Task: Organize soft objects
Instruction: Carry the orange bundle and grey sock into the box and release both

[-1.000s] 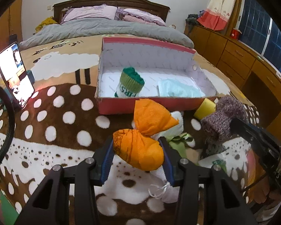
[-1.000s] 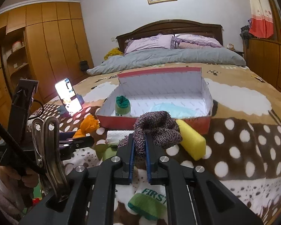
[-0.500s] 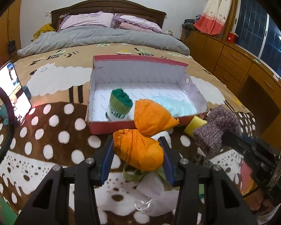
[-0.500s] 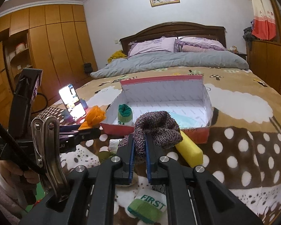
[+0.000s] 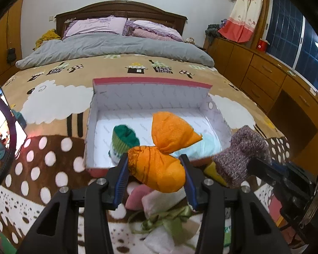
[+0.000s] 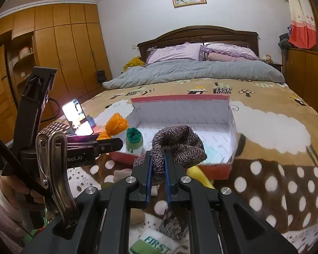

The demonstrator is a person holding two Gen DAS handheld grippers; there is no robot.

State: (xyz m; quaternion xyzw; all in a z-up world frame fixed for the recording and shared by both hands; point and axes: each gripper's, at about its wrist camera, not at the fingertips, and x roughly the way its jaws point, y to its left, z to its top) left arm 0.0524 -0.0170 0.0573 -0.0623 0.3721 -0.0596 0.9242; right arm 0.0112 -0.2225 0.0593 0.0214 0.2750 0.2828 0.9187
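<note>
My left gripper [image 5: 154, 167] is shut on an orange cloth pouch [image 5: 159, 169], held above the near wall of a pink-rimmed open box [image 5: 150, 82] on the bed. Inside the box stand a green-and-white rolled sock [image 5: 122, 141] and a pale blue cloth [image 5: 203, 146]. The right gripper [image 6: 158, 165] is shut on a purple knitted sock [image 6: 178, 144], lifted just in front of the same box [image 6: 180, 99]. The knitted sock [image 5: 241, 150] and the right gripper's body also show at the right of the left wrist view.
On the dotted blanket [image 5: 42, 158] below lie a white pouch with green ribbon [image 5: 165, 218], a pink soft piece [image 5: 135, 196], a yellow sponge [image 6: 199, 175] and a "FIRST" sock [image 6: 154, 243]. A lit phone [image 6: 78, 114] stands at the left. Wooden drawers [image 5: 275, 84] line the right side.
Both grippers have risen and moved toward the box with their loads. The orange pouch now hangs over the box's near wall, and the white pouch and pink piece lie uncovered beneath it.
</note>
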